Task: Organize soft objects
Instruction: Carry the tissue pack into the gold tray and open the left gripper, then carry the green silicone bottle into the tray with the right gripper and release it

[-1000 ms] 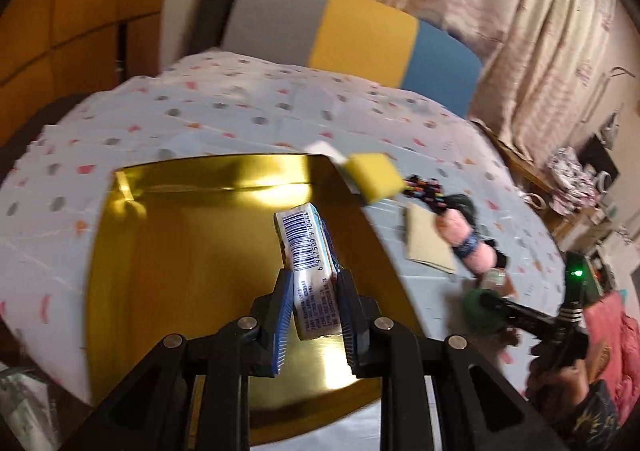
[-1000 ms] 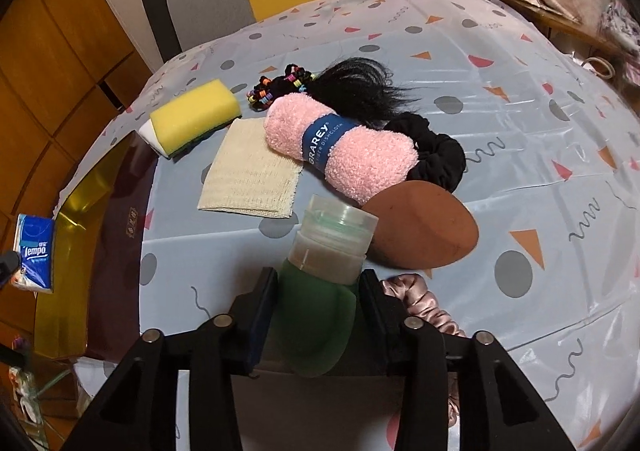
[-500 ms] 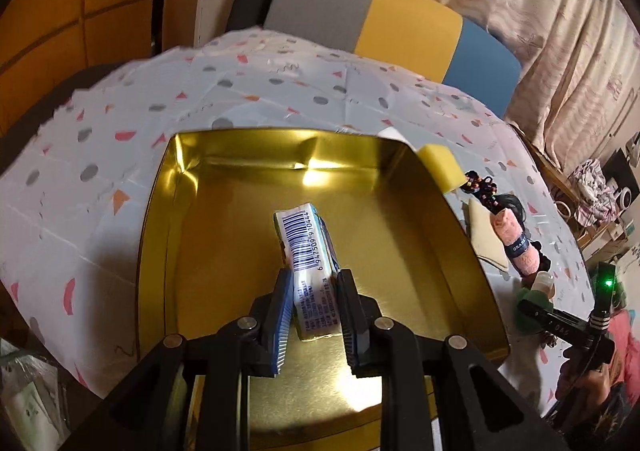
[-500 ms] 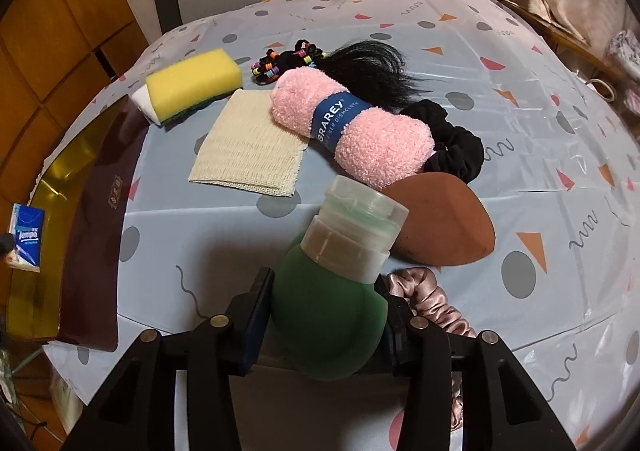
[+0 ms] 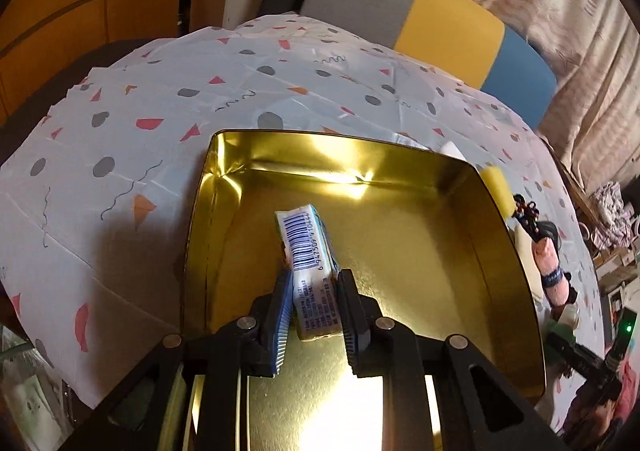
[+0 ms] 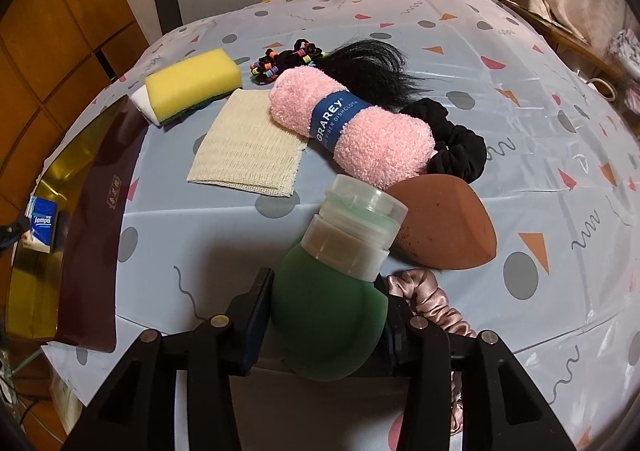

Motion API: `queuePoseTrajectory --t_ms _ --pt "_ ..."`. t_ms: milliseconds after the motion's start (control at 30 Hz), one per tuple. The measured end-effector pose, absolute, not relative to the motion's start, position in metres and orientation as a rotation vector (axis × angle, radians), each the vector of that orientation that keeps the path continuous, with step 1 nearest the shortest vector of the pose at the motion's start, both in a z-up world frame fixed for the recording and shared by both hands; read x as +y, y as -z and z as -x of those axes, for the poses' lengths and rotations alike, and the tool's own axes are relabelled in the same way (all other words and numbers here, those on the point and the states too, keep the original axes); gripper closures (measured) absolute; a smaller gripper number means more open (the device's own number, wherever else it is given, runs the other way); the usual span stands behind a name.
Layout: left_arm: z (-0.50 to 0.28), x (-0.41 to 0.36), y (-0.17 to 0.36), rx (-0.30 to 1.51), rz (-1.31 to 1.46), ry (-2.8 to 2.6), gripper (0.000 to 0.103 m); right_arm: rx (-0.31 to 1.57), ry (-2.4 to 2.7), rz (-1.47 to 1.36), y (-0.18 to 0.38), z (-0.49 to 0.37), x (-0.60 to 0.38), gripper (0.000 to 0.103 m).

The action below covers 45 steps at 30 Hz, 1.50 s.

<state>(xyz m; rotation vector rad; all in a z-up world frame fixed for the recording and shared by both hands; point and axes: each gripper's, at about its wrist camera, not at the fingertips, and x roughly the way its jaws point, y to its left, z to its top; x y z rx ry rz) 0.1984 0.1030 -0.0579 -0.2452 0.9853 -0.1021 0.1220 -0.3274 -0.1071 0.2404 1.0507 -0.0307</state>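
Note:
My left gripper (image 5: 314, 291) is shut on a blue and white tissue pack (image 5: 310, 255), held over the inside of a gold tin tray (image 5: 508, 251). The same tissue pack (image 6: 40, 225) shows at the far left of the right wrist view, above the tray (image 6: 24, 291). My right gripper (image 6: 326, 291) is shut on a soft green bottle (image 6: 328, 315) with a clear cap, held above the table. Beyond it lie a brown makeup sponge (image 6: 444, 223), a pink rolled dishcloth (image 6: 352, 131), a beige cloth (image 6: 248, 149) and a yellow sponge (image 6: 192, 85).
A black scrunchie (image 6: 460, 147), a black hair piece (image 6: 372, 63), coloured hair ties (image 6: 280, 61) and a pink satin scrunchie (image 6: 432, 311) lie on the patterned tablecloth (image 6: 560, 131). A grey, yellow and blue chair back (image 5: 420, 15) stands behind the table. Curtains hang at the right.
My left gripper has carried the tissue pack leftwards and lower into the gold tray, which now fills more of its view. The right gripper has barely moved and still holds the green bottle.

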Motion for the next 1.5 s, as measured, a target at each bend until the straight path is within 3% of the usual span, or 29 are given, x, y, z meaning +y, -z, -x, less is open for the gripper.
queuePoseTrajectory --t_ms 433,533,667,1133,1500 --pt "-0.191 0.110 0.055 0.992 0.138 -0.039 0.077 1.020 0.026 -0.208 0.108 -0.118 -0.325 0.058" --pt "-0.182 0.108 0.047 0.964 0.151 -0.023 0.067 1.011 0.026 -0.217 0.109 -0.117 -0.326 0.058" --pt "-0.160 0.095 0.028 0.897 0.138 -0.001 0.061 1.004 0.026 -0.217 0.109 -0.117 -0.325 0.058" --pt "-0.100 0.048 0.011 0.816 0.147 0.043 0.060 0.958 0.025 -0.207 0.096 -0.106 -0.319 0.061" --pt "-0.088 0.052 0.014 0.819 0.180 0.028 0.060 0.857 -0.098 -0.151 0.051 -0.098 -0.279 0.060"
